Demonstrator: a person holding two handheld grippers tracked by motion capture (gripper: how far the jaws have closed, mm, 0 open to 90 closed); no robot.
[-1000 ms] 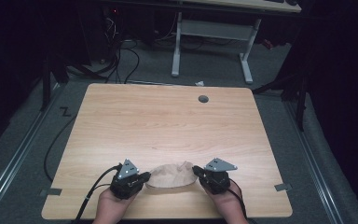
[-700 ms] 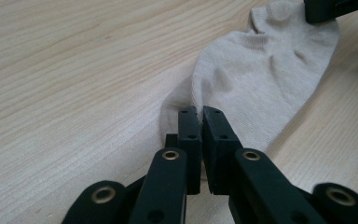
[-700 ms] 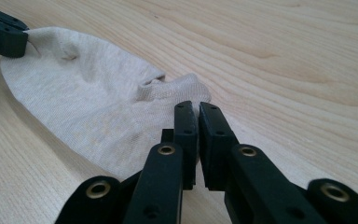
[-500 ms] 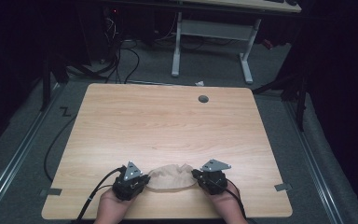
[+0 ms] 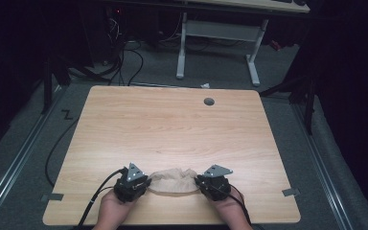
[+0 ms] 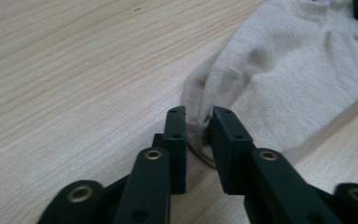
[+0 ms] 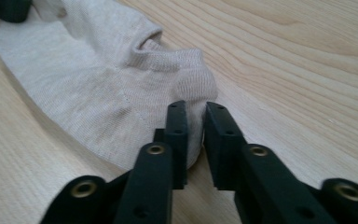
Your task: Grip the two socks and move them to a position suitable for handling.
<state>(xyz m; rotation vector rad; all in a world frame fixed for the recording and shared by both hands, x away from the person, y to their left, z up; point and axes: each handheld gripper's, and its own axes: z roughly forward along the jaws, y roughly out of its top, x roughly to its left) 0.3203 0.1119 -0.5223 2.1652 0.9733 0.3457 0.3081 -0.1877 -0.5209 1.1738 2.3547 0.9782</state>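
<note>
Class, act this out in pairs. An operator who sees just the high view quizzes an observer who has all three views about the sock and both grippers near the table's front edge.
Operator: Is the left gripper clamping the sock?
Observer: No. Its jaws have just been opening, and a fold of the sock's edge stands loosely between them.
Operator: And the right gripper?
Observer: Its jaws have just been opening too. The sock's rounded end lies between them, with a gap beside one jaw.
Operator: Is the sock lifted?
Observer: No, it lies slack and wrinkled on the table, cuff opening upward.
</note>
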